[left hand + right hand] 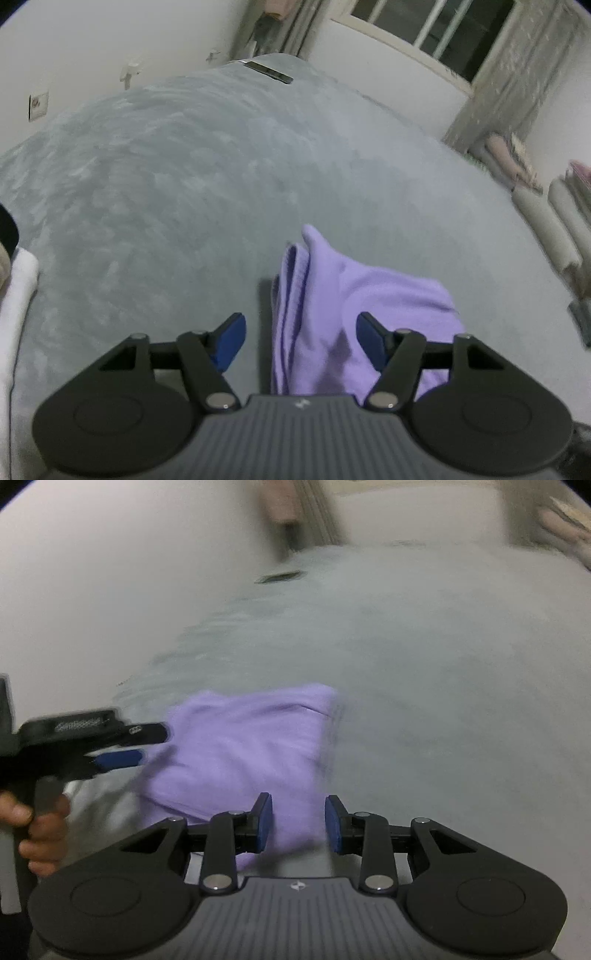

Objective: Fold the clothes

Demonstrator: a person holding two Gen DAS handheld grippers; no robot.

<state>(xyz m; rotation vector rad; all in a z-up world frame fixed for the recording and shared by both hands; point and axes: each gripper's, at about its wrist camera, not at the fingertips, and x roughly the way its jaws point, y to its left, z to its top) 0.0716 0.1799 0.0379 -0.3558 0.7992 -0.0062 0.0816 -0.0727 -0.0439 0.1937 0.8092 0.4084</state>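
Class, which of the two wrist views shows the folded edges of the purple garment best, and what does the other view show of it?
The left wrist view: the purple garment is sharp there, with its stacked folded edges visible on its left side. The right wrist view shows the whole garment as a folded block on the grey bed cover, but motion blur hides the layers.

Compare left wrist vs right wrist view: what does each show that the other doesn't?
Left wrist only: a white folded cloth at the left edge, a window, and a wall outlet.

Right wrist only: the left gripper from the side, with the hand holding it.

Both: the folded lilac garment on the grey plush blanket, a dark flat object at its far end, and each view's own gripper open, including the right gripper.
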